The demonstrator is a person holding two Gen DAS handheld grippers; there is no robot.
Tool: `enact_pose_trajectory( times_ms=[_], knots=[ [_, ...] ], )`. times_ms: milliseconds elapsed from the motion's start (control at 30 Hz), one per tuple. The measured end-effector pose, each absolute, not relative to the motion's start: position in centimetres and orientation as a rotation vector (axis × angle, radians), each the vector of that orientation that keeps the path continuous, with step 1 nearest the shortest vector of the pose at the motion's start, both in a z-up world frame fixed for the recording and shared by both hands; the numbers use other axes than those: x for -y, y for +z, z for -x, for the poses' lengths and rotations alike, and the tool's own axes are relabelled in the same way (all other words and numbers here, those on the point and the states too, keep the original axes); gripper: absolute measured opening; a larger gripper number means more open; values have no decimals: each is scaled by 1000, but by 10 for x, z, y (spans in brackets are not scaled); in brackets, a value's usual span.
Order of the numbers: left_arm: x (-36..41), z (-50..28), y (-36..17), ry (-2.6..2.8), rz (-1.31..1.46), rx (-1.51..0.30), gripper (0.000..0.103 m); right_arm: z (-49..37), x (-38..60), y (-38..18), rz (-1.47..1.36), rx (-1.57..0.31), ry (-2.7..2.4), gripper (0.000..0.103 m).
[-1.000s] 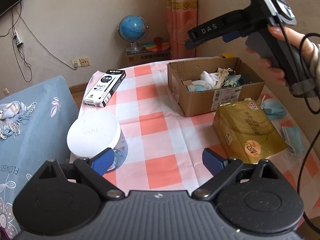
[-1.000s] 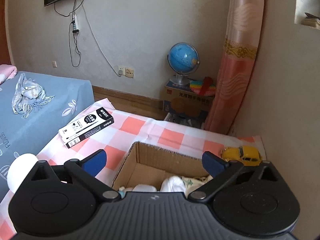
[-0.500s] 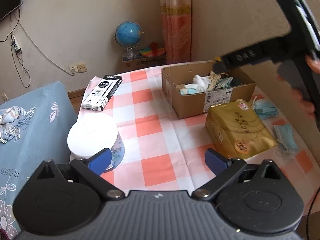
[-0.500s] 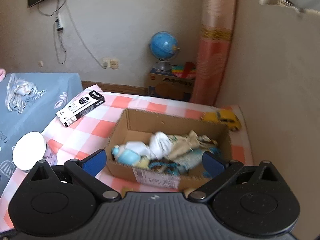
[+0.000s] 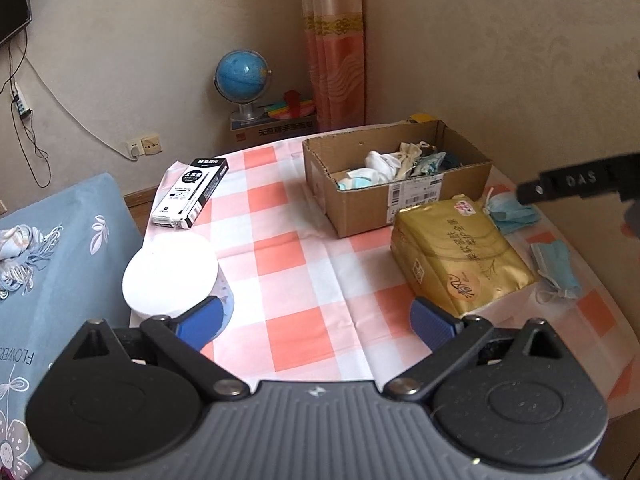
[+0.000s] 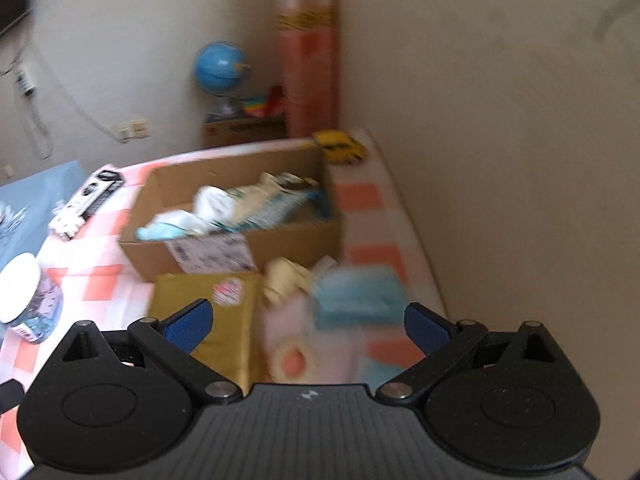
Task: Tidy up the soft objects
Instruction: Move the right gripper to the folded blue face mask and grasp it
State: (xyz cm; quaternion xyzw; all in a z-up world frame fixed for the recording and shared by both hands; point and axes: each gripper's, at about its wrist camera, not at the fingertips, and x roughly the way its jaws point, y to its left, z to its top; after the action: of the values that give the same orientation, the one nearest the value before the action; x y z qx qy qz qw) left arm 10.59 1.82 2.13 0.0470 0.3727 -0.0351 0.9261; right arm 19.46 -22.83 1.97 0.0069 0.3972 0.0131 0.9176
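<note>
Masks point(image 5: 554, 266) lie loose; "DAS"-marked right gripper point(image 6: 306, 326) and left gripper point(image 5: 316, 318) gape empty.

Checked table point(image 5: 304, 280) — on it a cardboard box point(image 5: 360, 208), gold packet point(image 5: 460, 256), white-lidded jar point(image 5: 170, 274), black carton point(image 5: 191, 192), blue masks point(image 5: 556, 266).

A black-and-white rectangular pen box point(image 5: 190, 192) lay on the desk's pink-and-white checked cloth point(image 5: 304, 280), near its far left edge. Nearer the camera stood a clear round jar with a white lid point(image 5: 170, 274). A small yellow toy car point(image 6: 339, 148) sat at the far corner, beside the wall. Beyond the desk, a blue globe on a metal stand point(image 5: 241, 76) stood on a printed carton point(image 5: 274, 130), next to a salmon-pink curtain point(image 5: 334, 44). A blue floral bedspread point(image 5: 60, 240) lay left.
</note>
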Motion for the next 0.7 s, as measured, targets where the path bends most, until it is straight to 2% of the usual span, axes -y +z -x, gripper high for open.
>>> enact_pose_trajectory(
  times_ms=[200,300,400,700],
  knots=[
    [-15,-106,19,-99,-94,-766,100,-176,247,-3,-60,-865,-101,103],
    [-13,-106,18,-106,-103,-771,100,-167,248,-16,-40,-885,-127,99],
    [-11,-107,16,-113,-105,-776,100,-161,246,-27,-9,-889,-140,90],
    [-6,-115,9,-140,-105,-804,100,-159,242,-46,29,-875,-104,84]
  ],
)
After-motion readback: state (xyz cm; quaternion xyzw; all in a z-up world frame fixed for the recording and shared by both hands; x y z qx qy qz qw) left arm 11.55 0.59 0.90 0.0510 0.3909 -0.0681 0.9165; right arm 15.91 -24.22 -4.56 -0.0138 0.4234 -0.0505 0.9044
